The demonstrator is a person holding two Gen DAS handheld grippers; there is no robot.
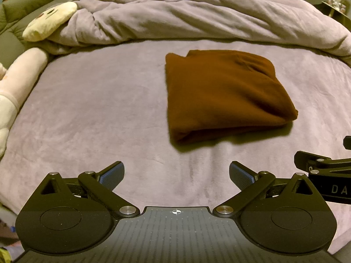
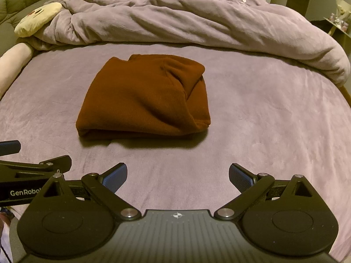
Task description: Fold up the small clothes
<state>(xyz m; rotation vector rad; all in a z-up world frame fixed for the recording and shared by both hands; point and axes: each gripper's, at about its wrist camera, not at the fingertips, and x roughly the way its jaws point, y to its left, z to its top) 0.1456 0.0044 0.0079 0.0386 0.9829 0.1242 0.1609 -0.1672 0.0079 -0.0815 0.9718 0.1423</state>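
A brown garment [image 1: 226, 94] lies folded into a thick rectangle on the purple bed sheet [image 1: 98, 114]. In the right wrist view the same brown garment [image 2: 144, 96] sits centre left, its folded edge toward me. My left gripper [image 1: 176, 173] hovers open over the bare sheet, short of the garment and to its left, nothing between its blue pads. My right gripper [image 2: 177, 174] is open too, just in front of the garment and empty. Each gripper shows at the edge of the other's view: the right gripper [image 1: 324, 171], the left gripper [image 2: 26, 168].
A bunched purple duvet [image 1: 197, 17] runs across the far side of the bed. A cream plush toy [image 1: 50, 19] and a pink plush limb [image 1: 24, 74] lie at the far left. A green sofa [image 1: 28, 2] stands beyond. The bed's right edge [image 2: 344, 92] drops off.
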